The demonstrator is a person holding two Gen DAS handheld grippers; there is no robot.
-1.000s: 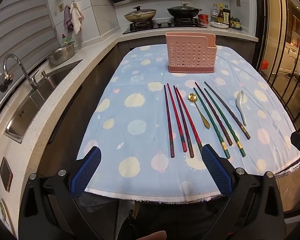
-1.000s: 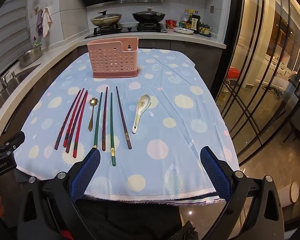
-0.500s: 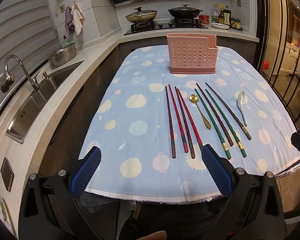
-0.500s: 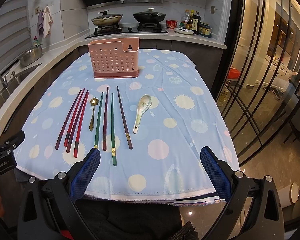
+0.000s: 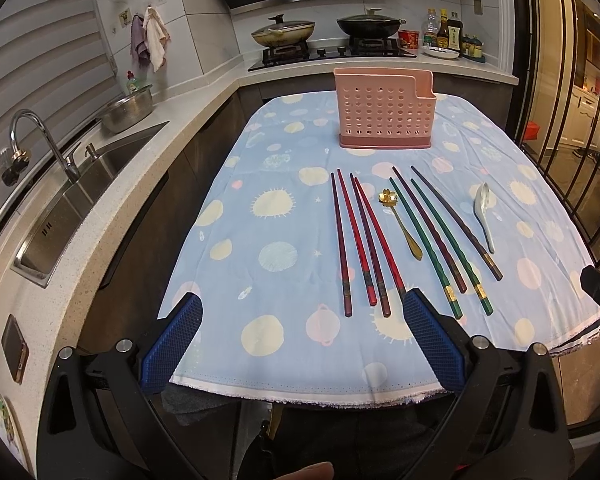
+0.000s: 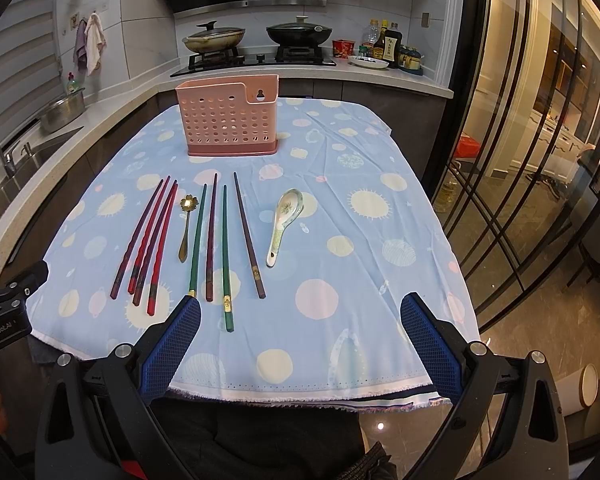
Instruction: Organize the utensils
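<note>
The chopsticks lie side by side on the blue dotted tablecloth (image 6: 340,152), in two loose groups: four red and dark red chopsticks (image 6: 148,240) to the left, close together and fanned slightly, and four more to the right, two green chopsticks (image 6: 225,256) alternating with two dark brown ones (image 6: 249,236). Between the two groups rests a small gold spoon (image 6: 185,224) with a flower-shaped bowl, its handle pointing toward the near edge of the table. To the right of the last dark chopstick, a little apart from it, lies a white ceramic spoon (image 6: 285,220) with a patterned bowl. Beyond all of these, toward the far end of the table, a pink perforated utensil holder (image 6: 230,120) stands upright; from here its inside is hard to make out. The left gripper (image 5: 300,344) hovers over the near edge of the cloth with its blue fingers spread wide and nothing between them; its right finger overlaps the near tip of one red chopstick in the left wrist view, though whether they touch cannot be told. The right gripper (image 6: 300,344) is likewise spread wide and empty above the near edge, further right. Behind the table runs a counter with a stove (image 6: 256,60) carrying two lidded pans, and a sink (image 5: 80,196) sits along the left.
</note>
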